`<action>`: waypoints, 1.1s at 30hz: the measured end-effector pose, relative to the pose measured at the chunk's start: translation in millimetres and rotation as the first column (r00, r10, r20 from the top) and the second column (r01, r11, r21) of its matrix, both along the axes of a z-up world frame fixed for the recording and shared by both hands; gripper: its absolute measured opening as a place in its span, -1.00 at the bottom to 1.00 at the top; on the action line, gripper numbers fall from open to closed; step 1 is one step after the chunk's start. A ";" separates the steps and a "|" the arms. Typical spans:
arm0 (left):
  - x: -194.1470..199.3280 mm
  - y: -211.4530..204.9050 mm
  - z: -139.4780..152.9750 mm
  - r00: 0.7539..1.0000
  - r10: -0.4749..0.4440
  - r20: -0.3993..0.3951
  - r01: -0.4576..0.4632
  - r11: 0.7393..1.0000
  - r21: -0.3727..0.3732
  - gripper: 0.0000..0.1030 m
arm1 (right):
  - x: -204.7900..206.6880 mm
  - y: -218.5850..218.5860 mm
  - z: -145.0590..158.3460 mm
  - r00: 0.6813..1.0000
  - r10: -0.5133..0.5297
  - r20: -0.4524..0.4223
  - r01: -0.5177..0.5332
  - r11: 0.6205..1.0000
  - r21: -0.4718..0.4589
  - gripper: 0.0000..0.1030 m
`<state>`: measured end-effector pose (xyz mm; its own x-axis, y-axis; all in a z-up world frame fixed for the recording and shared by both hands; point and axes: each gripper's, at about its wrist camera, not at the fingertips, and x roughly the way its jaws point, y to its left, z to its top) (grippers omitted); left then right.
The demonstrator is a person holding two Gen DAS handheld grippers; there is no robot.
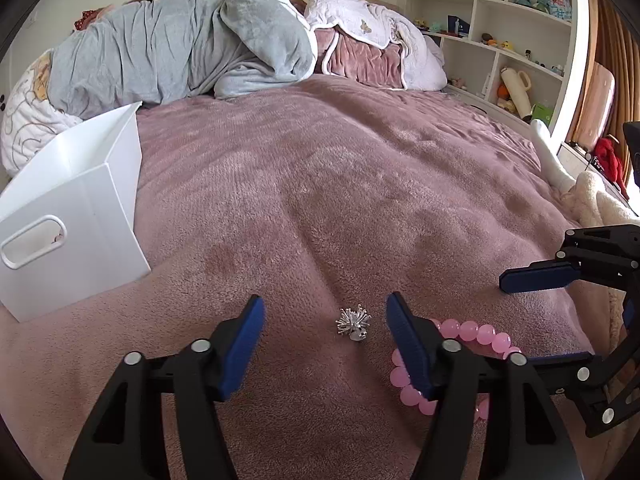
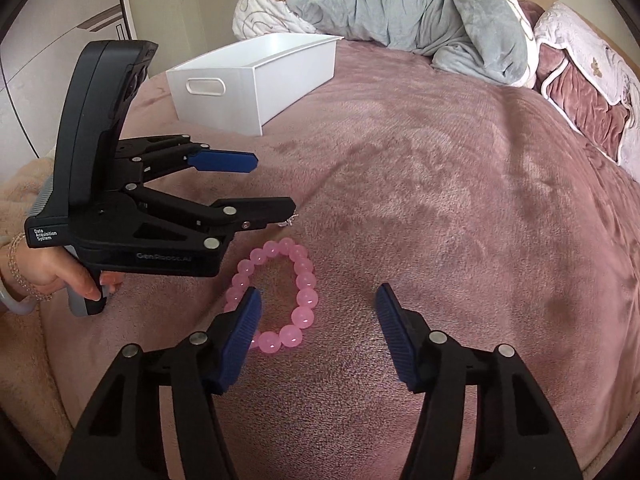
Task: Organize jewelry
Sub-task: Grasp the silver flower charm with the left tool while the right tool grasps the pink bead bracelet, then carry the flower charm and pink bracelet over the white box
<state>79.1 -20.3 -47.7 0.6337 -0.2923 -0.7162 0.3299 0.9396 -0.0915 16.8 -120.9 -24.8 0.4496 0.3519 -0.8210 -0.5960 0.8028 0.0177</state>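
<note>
A small silver spiky brooch (image 1: pixel 354 323) lies on the pink bedspread, between the open fingers of my left gripper (image 1: pixel 325 304). A pink bead bracelet (image 1: pixel 468 330) lies just right of it, partly hidden by my left gripper's right finger. In the right wrist view the bracelet (image 2: pixel 306 280) lies just ahead of my open right gripper (image 2: pixel 318 294), its near side behind the left fingertip. The left gripper (image 2: pixel 272 180) shows there too, open, with the brooch (image 2: pixel 291 221) peeking at its lower fingertip. Both grippers are empty.
A white storage bin (image 1: pixel 76 216) with a handle slot stands on the bed at the left; it also shows in the right wrist view (image 2: pixel 256 68). Grey and pink bedding (image 1: pixel 180 48) is piled at the headboard. White shelves (image 1: pixel 500 32) with toys stand to the right.
</note>
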 end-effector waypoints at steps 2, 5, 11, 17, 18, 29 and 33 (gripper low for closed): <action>2.2 -0.7 -5.1 1.000 -0.013 -0.018 0.012 1.000 -0.007 -0.11 | 1.7 1.9 -3.8 1.000 0.003 -0.015 -0.003 1.000 -0.010 -0.09; 2.7 -4.4 -7.2 0.999 -0.041 -0.020 0.041 0.999 -0.013 -0.29 | 4.7 1.0 -6.6 1.000 0.001 -0.031 -0.001 1.000 -0.011 -0.29; 0.9 -10.9 -10.3 0.995 -0.092 -0.029 0.091 0.996 -0.019 -0.56 | 9.0 -2.5 -9.1 0.995 0.018 -0.101 -0.012 0.998 0.062 -0.69; 0.3 -2.4 -8.1 0.996 -0.077 -0.038 0.075 0.995 -0.070 -0.56 | 7.2 -8.1 0.3 0.997 0.011 -0.082 -0.002 0.994 0.110 -0.76; -0.7 -1.4 -7.2 0.997 -0.073 -0.036 0.070 0.995 -0.071 -0.56 | 7.3 -9.3 2.1 0.997 0.008 -0.079 0.002 0.993 0.119 -0.76; -8.5 27.3 13.3 1.000 0.011 0.005 -0.011 0.997 -0.072 -0.56 | 3.2 -19.0 24.6 1.000 -0.022 -0.017 0.024 0.985 0.173 -0.76; -12.5 39.6 26.0 0.999 0.030 0.024 -0.028 0.998 -0.055 -0.56 | 4.7 -19.1 43.2 1.000 -0.023 0.014 0.019 0.978 0.207 -0.76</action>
<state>66.6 19.3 -21.7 0.6599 -0.3122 -0.6835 0.3055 0.9425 -0.1356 21.5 -139.9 18.3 0.4716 0.5039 -0.7237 -0.5807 0.7951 0.1752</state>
